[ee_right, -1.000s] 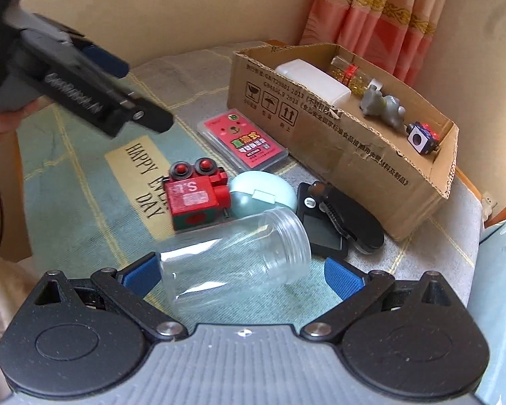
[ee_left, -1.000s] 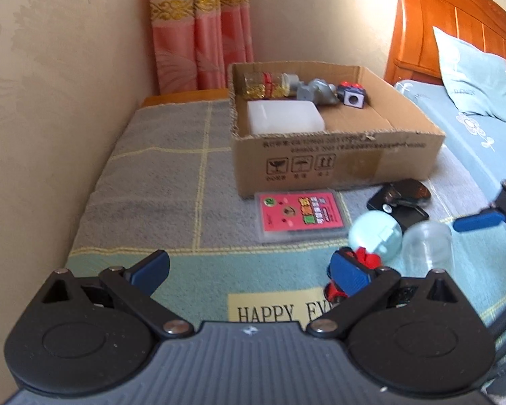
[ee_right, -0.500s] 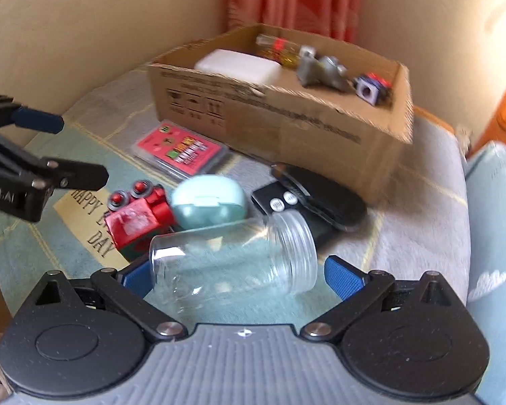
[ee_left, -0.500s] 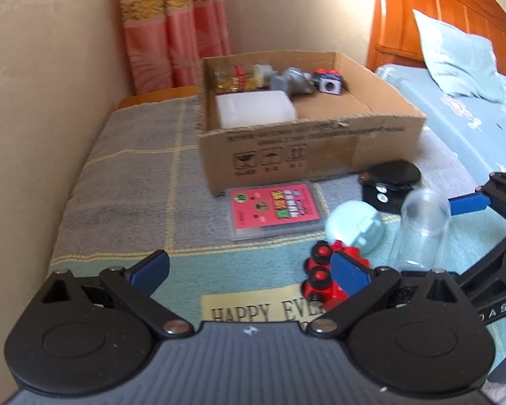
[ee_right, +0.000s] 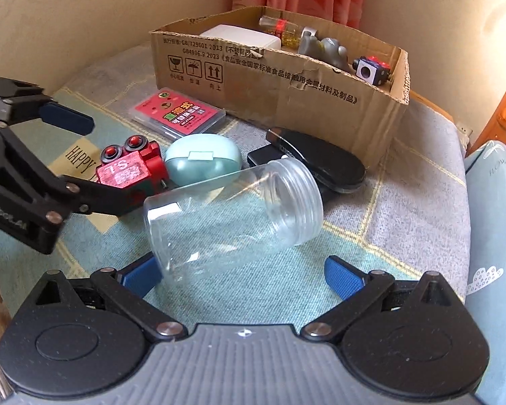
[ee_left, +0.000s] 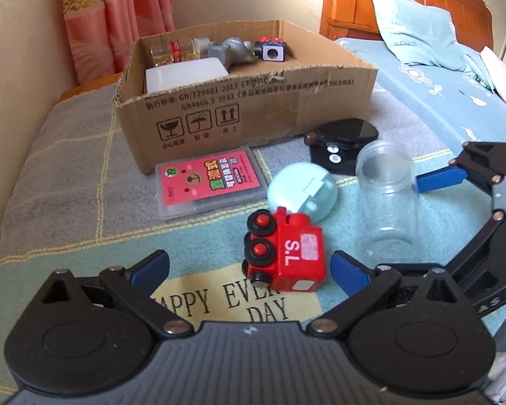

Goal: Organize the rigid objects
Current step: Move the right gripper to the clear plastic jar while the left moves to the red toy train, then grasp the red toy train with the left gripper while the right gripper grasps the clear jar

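A red toy train (ee_left: 286,253) lies on its side between the fingers of my open left gripper (ee_left: 249,266); it also shows in the right wrist view (ee_right: 128,172). A clear plastic jar (ee_right: 232,212) lies on its side just ahead of my open right gripper (ee_right: 243,273), its base near the left fingertip; the jar also shows in the left wrist view (ee_left: 388,199). A mint round case (ee_left: 302,192), a pink card box (ee_left: 209,177) and a black case (ee_left: 340,141) lie before the cardboard box (ee_left: 253,114).
The cardboard box (ee_right: 286,81) holds a white box (ee_left: 185,74), a glass bottle (ee_left: 172,50), a grey figure (ee_left: 232,49) and a small cube (ee_left: 271,49). A wall runs on the left, curtains behind. A bed with a pillow (ee_left: 415,30) lies to the right.
My left gripper has moved right and forward, so the red train now lies between its fingers. My right gripper has swung closer around the jar. Both stay open.
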Motion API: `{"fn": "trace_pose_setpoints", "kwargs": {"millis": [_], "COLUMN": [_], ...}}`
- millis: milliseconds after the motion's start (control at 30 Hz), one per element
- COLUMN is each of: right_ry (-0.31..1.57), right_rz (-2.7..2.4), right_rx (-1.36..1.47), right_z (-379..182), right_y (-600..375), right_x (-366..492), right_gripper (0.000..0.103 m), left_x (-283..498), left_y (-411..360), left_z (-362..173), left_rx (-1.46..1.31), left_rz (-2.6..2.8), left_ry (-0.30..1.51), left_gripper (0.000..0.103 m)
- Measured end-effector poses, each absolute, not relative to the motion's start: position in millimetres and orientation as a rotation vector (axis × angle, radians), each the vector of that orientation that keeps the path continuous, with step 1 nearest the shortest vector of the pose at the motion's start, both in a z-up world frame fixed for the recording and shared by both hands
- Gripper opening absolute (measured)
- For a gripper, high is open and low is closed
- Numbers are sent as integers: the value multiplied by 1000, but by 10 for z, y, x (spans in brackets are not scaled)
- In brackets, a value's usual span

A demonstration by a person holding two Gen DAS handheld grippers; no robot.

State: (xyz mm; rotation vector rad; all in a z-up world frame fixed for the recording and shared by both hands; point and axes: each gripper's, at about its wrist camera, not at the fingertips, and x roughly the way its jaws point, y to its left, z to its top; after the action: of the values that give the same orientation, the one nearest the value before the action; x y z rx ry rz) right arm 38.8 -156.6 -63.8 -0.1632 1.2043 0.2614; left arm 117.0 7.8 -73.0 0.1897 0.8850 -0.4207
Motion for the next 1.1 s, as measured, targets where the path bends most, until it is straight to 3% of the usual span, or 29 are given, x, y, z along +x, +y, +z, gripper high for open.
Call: {"fn": "trace_pose_setpoints", "kwargs": {"millis": [533,633,700,967,1100], "right_ry": [1198,1192,1189,1187,1184], "right_rz": [294,294,294,293,292], "right_rx": [-135,-134,-133,-132,-132], "right_z": [-639,-641,-639,-639,-640], "right_y": [-1638,-1639,-1642,-1639,-1637], "right_x": [369,361,355,356,355], "right_gripper": [103,103,103,103,103], "left_x": [1203,1256,1282,1328,1310], "left_y": [213,199,203,166,180], "left_z": [-853,-856,-844,-813,-804], "left_rx": [253,220,208,249,262], "left_rz": [-424,-475,-497,-591,-618], "left_ry": [822,829,825,809,806], "left_gripper": [99,90,78,58,56]}}
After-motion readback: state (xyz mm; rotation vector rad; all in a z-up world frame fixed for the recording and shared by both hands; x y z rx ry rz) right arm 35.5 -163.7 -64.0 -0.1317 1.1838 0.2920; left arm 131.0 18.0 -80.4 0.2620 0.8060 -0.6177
